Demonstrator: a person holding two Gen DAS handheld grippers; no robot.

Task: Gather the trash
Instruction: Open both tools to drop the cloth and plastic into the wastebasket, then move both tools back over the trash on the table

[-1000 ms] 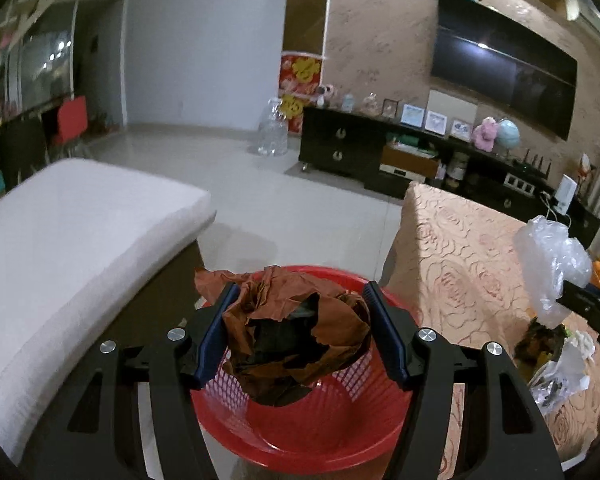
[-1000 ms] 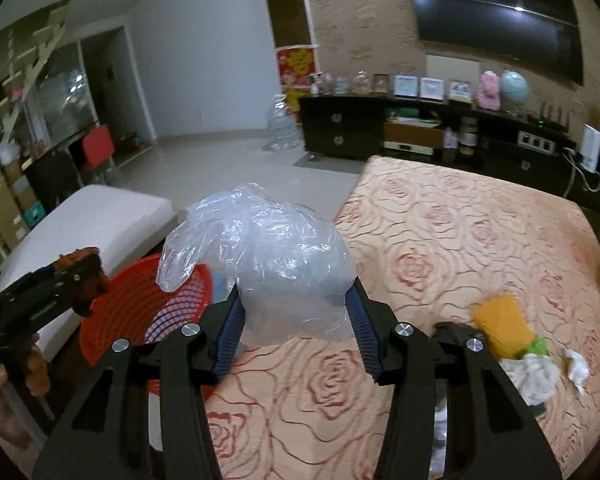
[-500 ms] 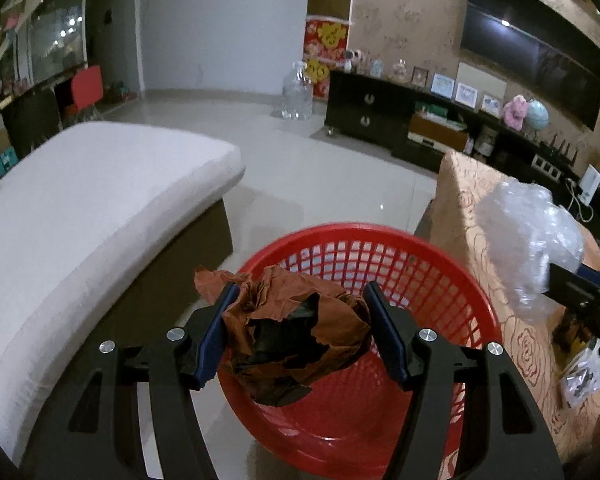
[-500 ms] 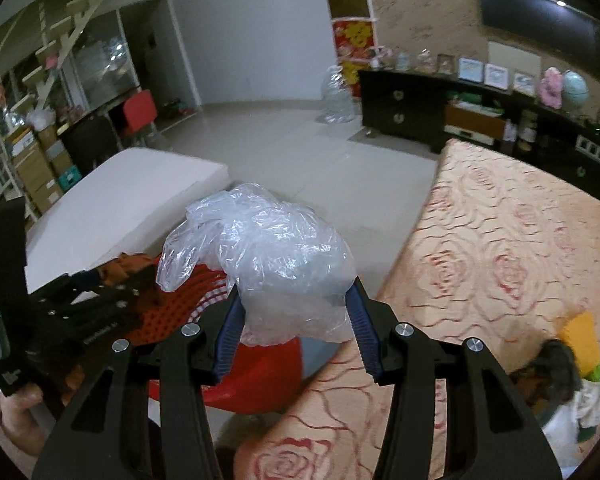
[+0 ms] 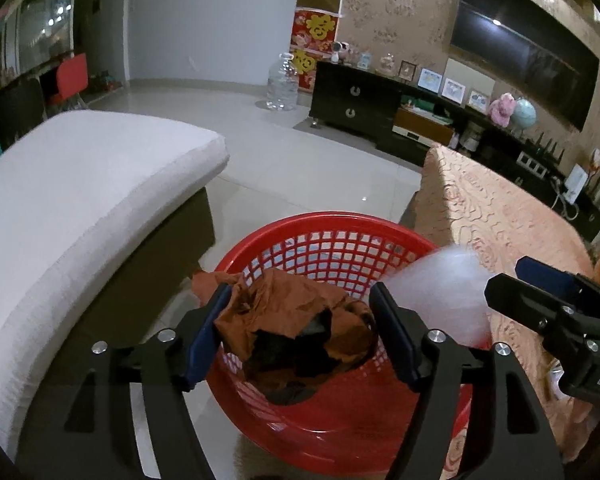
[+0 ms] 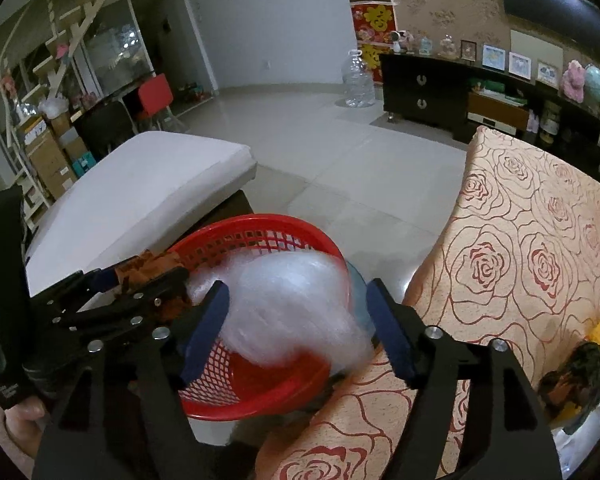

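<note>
A tiled living room: above the red basket (image 5: 340,364), the left gripper (image 5: 300,332) has just been widening around crumpled brown paper (image 5: 296,336); the right gripper (image 6: 296,320), just spread, sheds a blurred plastic bag (image 6: 292,308). Drop underway; next, the table's (image 6: 520,264) remaining litter.

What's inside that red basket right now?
The red basket shows bare mesh and a bare red bottom. The brown paper wad and clear plastic bag hide part of its inside.
</note>
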